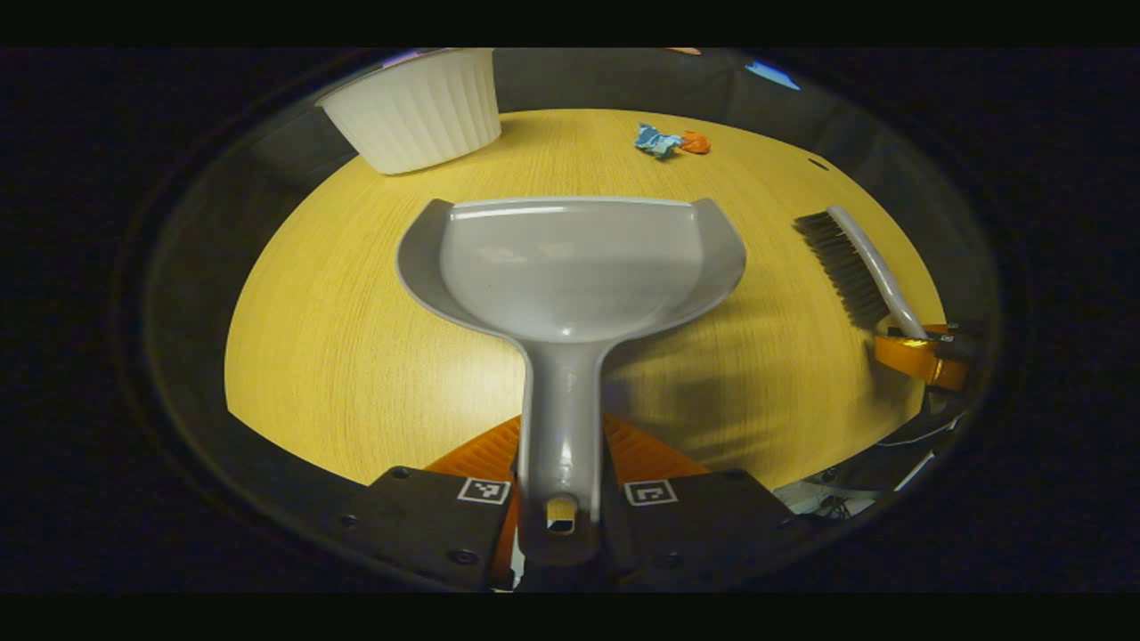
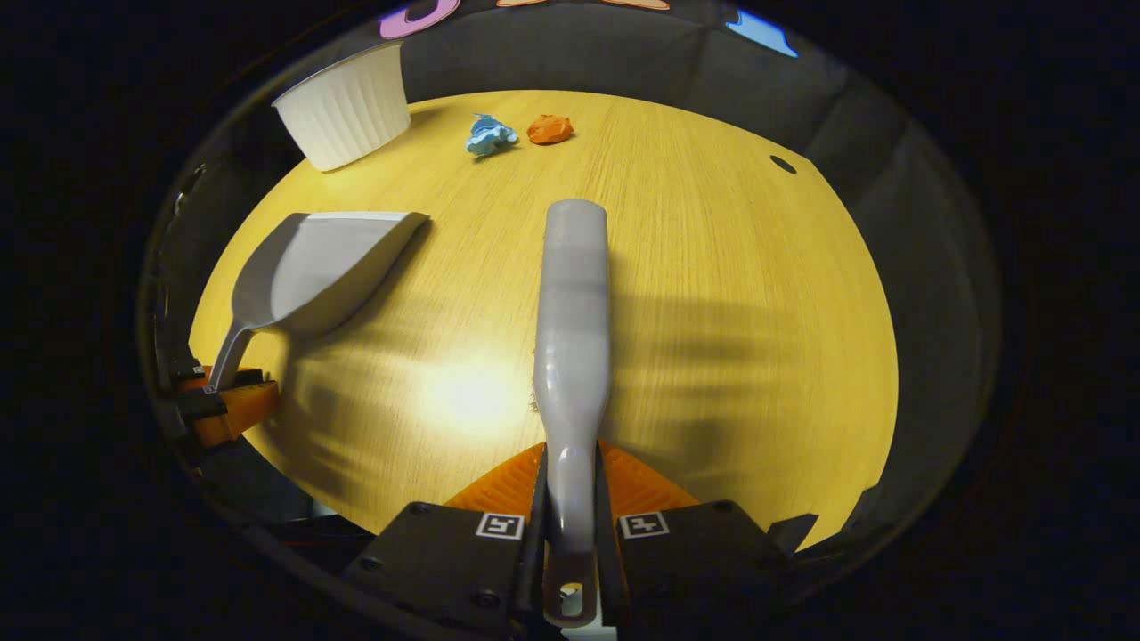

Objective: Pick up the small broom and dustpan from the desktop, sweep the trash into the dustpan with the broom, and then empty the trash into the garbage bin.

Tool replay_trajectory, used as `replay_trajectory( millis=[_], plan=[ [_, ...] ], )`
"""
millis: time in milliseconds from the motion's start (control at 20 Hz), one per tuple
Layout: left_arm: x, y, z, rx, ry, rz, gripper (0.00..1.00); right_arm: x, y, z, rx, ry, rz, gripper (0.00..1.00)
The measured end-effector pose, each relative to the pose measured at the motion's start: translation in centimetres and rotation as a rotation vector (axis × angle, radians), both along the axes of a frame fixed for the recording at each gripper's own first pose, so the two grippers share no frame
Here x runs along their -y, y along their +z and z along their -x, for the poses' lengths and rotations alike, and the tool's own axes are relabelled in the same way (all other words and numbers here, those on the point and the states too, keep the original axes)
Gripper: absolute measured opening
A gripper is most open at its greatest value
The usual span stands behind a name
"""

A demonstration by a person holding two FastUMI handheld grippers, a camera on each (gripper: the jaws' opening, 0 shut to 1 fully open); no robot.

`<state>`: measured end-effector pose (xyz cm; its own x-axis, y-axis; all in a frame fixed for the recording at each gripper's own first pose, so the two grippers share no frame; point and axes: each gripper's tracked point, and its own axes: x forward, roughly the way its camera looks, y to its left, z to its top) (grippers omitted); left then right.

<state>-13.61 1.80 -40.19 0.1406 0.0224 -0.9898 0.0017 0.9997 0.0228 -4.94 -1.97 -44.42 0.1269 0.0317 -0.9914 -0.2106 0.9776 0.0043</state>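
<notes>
Trash is what you go for next: a blue scrap [image 2: 490,135] and an orange scrap [image 2: 549,129] lie close together at the far side of the wooden table [image 2: 730,294]. Your right gripper [image 2: 570,525] is squeezed tight on the broom [image 2: 574,329]. The broom's long handle points straight ahead, and the trash lies ahead and a little to its left. Your left gripper [image 1: 561,499] is squeezed tight on the dustpan [image 1: 570,267], whose open mouth faces away from you; the trash lies ahead and to its right. The white bin [image 2: 347,107] stands just left of the trash. Nothing sits on the bare wood between your tools and the trash.
</notes>
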Motion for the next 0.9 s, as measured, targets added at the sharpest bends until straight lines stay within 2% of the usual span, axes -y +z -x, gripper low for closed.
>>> replay_trajectory(
  millis=[150, 400, 500, 550, 650, 700, 750, 900],
  plan=[
    [0.2, 0.3, -0.3, 0.002, -0.006, 0.02, 0.29, 0.2, 0.6, 0.0, 0.007, 0.001, -0.015, 0.18],
    [0.7, 2.4, -2.2, 0.08, -0.042, 0.027, 0.27, 0.3, 3.4, -2.7, 0.091, -0.042, -0.074, 0.2],
    [1.3, 3.5, -3.8, 0.113, -0.06, 0.052, 0.27, 1.0, 4.9, -5.6, 0.144, -0.042, -0.073, 0.17],
    [1.6, 4.3, -4.8, 0.138, -0.064, 0.065, 0.29, 1.7, 5.5, -6.9, 0.161, -0.036, -0.062, 0.22],
    [2.0, 4.6, -6.8, 0.16, -0.104, 0.069, 0.27, 2.8, 5.7, -10.5, 0.201, -0.009, -0.041, 0.19],
    [2.0, 4.7, -7.6, 0.173, -0.126, 0.072, 0.29, 3.2, 5.7, -12.5, 0.225, 0.006, -0.024, 0.2],
    [1.9, 4.7, -8.3, 0.175, -0.15, 0.066, 0.27, 3.7, 5.5, -14.7, 0.247, 0.044, 0.003, 0.2],
    [2.0, 3.8, -10.3, 0.174, -0.214, 0.055, 0.29, 5.1, 5.6, -21.4, 0.307, 0.141, 0.077, 0.17]
  ],
)
